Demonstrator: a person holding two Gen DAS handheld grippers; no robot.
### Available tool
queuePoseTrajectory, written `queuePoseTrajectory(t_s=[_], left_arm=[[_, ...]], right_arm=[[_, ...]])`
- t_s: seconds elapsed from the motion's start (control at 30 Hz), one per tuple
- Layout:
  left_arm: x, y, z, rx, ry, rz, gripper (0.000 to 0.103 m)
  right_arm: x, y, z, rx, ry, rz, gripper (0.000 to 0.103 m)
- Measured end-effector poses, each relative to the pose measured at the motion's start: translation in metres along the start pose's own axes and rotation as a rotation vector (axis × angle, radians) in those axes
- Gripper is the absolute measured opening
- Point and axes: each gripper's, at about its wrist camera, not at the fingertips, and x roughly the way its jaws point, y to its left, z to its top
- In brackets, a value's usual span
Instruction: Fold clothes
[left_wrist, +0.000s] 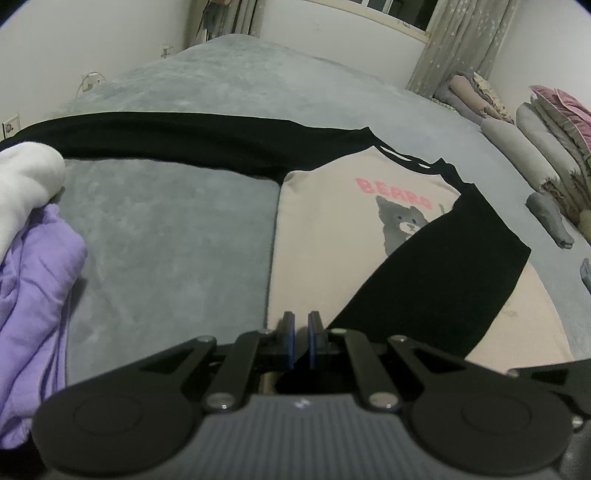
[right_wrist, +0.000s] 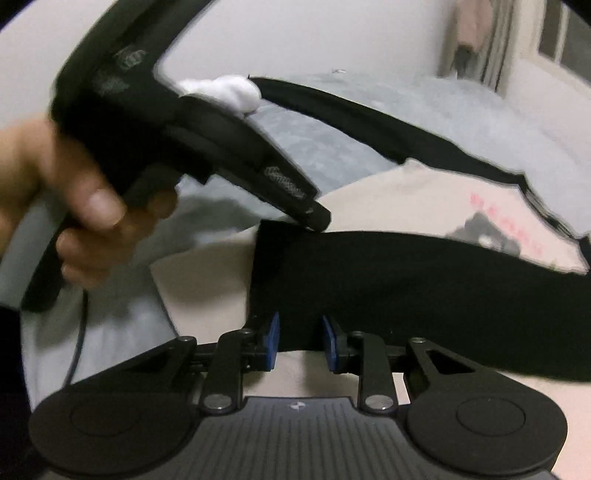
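Note:
A beige shirt (left_wrist: 325, 229) with black sleeves and a bear print lies flat on the grey bed cover (left_wrist: 166, 240). One black sleeve (left_wrist: 424, 277) is folded diagonally across its front, and the other sleeve (left_wrist: 166, 144) stretches out to the left. My left gripper (left_wrist: 301, 332) is shut on a corner of the folded sleeve's cuff. In the right wrist view a hand (right_wrist: 74, 206) holds that left gripper (right_wrist: 317, 221) at the cuff's far corner. My right gripper (right_wrist: 300, 343) is open, its blue pads either side of the near edge of the sleeve (right_wrist: 406, 295).
A purple garment (left_wrist: 33, 295) and a white one (left_wrist: 26, 184) are heaped at the left. Folded clothes and bedding (left_wrist: 535, 155) line the right side of the bed, with a small grey folded piece (left_wrist: 550, 221) beside them. Curtains (left_wrist: 461, 40) hang behind.

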Motion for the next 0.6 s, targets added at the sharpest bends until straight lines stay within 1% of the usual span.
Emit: queuePoseTrajectory(t_s=[0.03,0.1,0.13,0.17,0.2,0.27,0.3,0.33,0.4,0.47,0.5,0.57,0.6], left_arm=[[0.0,0.0,0.0,-0.001,-0.001,0.0,0.006],[0.0,0.001,0.001,-0.004,-0.003,-0.001,0.006],[0.0,0.001,0.001,-0.006,-0.003,-0.001,0.006],[0.0,0.001,0.001,-0.006,-0.003,-0.001,0.006],[0.0,0.002,0.001,-0.007,-0.003,0.0,0.006],[0.0,0.002,0.001,-0.009,-0.003,0.002,0.006],[0.0,0.002,0.001,-0.009,-0.004,0.002,0.006],[0.0,0.002,0.001,-0.009,-0.005,0.003,0.006],[-0.002,0.002,0.001,-0.005,-0.014,0.015,0.006],[-0.004,0.002,0.002,0.001,-0.026,0.03,0.006],[-0.005,0.002,0.002,0.004,-0.031,0.038,0.007],[-0.008,0.002,0.003,0.01,-0.043,0.053,0.008],[-0.009,0.002,0.003,0.011,-0.049,0.057,0.009]], right_arm=[[-0.004,0.0,0.002,0.003,-0.012,0.014,0.019],[-0.008,-0.005,0.005,0.021,-0.065,0.038,0.018],[-0.008,-0.005,0.004,0.027,-0.075,0.036,0.018],[-0.006,-0.005,0.004,0.029,-0.074,0.032,0.018],[0.0,-0.005,0.004,0.032,-0.054,0.038,0.019],[0.005,0.004,0.002,0.008,-0.039,0.06,0.02],[0.004,0.009,0.002,-0.009,-0.033,0.09,0.024],[0.001,0.012,0.003,-0.028,-0.029,0.111,0.032],[-0.007,0.008,0.004,-0.043,-0.039,0.115,0.032],[-0.016,-0.01,0.002,0.003,-0.052,0.121,0.031],[-0.02,-0.022,0.0,0.037,-0.058,0.102,0.031],[-0.029,-0.05,-0.006,0.122,-0.072,0.029,0.031],[-0.034,-0.065,-0.009,0.174,-0.087,0.006,0.031]])
